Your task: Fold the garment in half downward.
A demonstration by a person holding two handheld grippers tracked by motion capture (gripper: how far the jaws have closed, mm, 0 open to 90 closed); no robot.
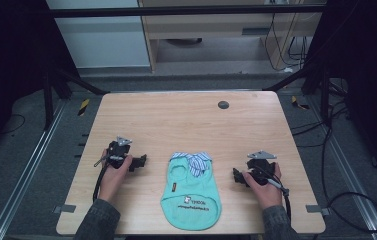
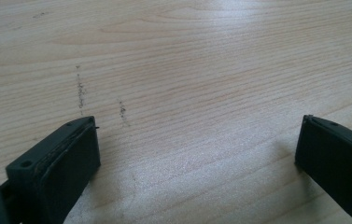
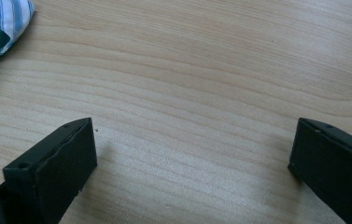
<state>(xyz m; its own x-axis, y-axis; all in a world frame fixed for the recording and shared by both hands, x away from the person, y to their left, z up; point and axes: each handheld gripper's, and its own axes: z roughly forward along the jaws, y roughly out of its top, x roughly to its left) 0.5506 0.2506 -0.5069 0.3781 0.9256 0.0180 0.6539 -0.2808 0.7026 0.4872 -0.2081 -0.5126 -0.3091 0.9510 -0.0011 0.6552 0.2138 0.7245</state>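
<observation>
A light wooden table (image 1: 176,120) stands on grey carpet (image 1: 26,150); a pale cabinet (image 1: 211,30) sits behind.

Your high view is lit evenly on the desk (image 1: 186,120), while both sides beyond it fall into near black. That picture is soft and low in detail, and the print on the teal garment (image 1: 191,197) is too blurred to read. In your left gripper view a pale glare spreads across the wood at top right, and soft shadows sit beside each jaw. Your right gripper view is bright, its near jaws slightly out of focus
</observation>
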